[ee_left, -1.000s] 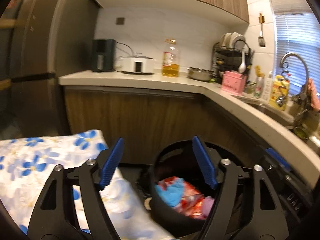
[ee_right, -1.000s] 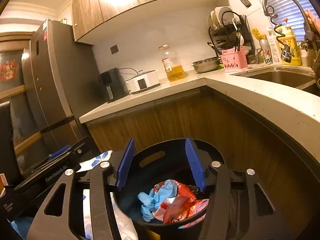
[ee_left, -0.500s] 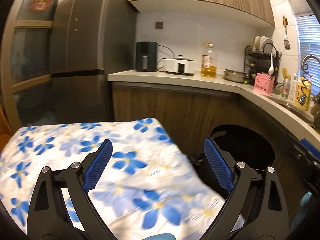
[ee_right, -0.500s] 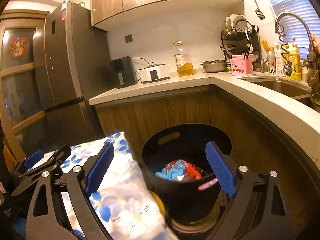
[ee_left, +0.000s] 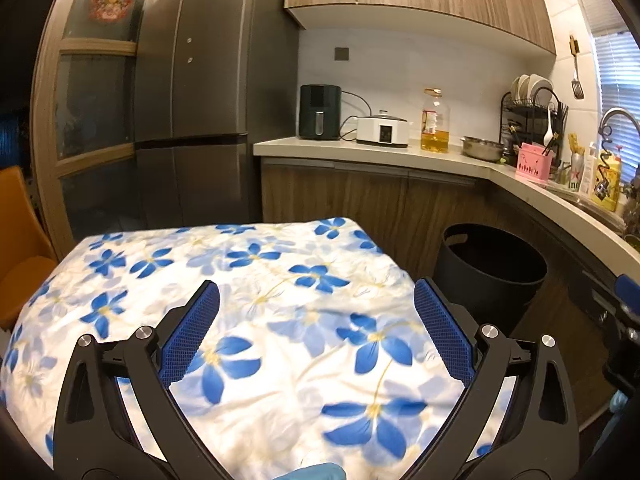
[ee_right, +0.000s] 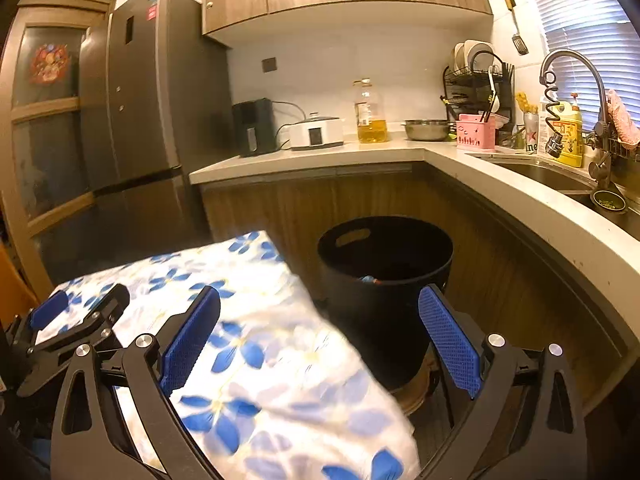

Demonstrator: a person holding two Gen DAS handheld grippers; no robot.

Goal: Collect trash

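Both tools are gaping wide and carrying nothing. The left tool has just been opening its jaws, with only the flowered cloth showing between the blue pads. Same story for the right tool: its jaws have just been opening, empty, with the cloth's edge and the bin behind them.

The black bin stands on the floor, tucked against the wooden cabinets at the corner, just beside the cloth-covered tabletop. A scrap of blue and red trash peeks over its near rim; the rest of its inside is hidden.

Around it, the pale counter curves past on the right, carrying a black appliance, a white cooker, an oil bottle, a steel bowl and a pink holder. By the sink, a can shows a red star; its lettering is too small to read. A dark fridge bears a red sticker, also unreadable.
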